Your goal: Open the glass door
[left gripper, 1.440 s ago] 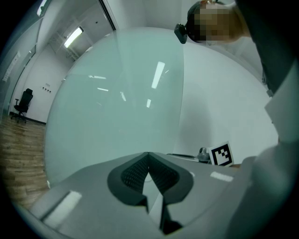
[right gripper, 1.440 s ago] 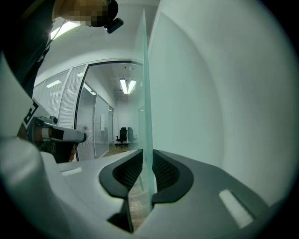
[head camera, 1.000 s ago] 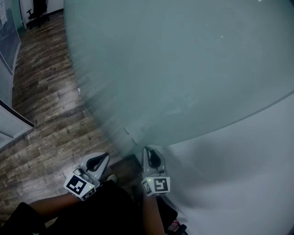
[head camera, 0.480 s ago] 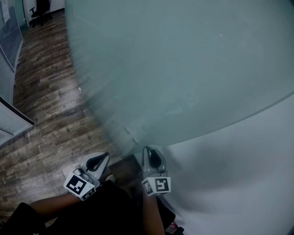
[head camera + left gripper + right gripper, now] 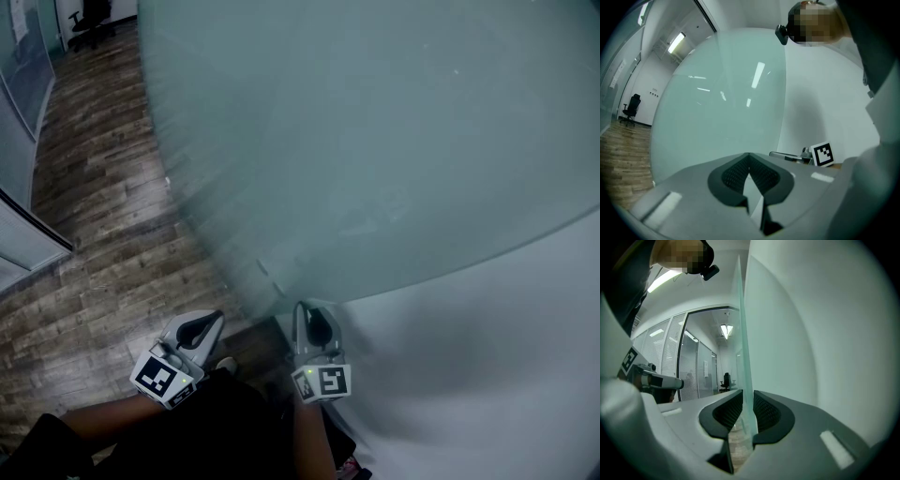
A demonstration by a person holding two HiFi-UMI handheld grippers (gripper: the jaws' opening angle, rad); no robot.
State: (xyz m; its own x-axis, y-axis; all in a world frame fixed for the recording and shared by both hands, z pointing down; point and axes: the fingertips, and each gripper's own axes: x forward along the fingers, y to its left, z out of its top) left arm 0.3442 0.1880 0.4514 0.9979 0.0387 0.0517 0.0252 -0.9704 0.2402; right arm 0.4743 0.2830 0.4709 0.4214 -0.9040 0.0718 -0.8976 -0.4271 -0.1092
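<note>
The frosted glass door (image 5: 375, 141) fills most of the head view, with its free edge running down toward my grippers. My right gripper (image 5: 302, 311) is shut on that edge. In the right gripper view the thin glass edge (image 5: 743, 333) rises straight up from between the dark pads (image 5: 725, 409) of this gripper (image 5: 747, 399), which sit on both faces. My left gripper (image 5: 212, 322) hangs a little to the left of the door, apart from it. Its jaws (image 5: 749, 157) are shut with nothing in them, and they face the door's broad pane (image 5: 722, 103).
A white wall (image 5: 506, 356) stands right behind the door on the right. Wood-plank floor (image 5: 103, 187) stretches to the left, where a glass partition (image 5: 23, 239) stands. A black office chair (image 5: 89, 23) sits far down the corridor.
</note>
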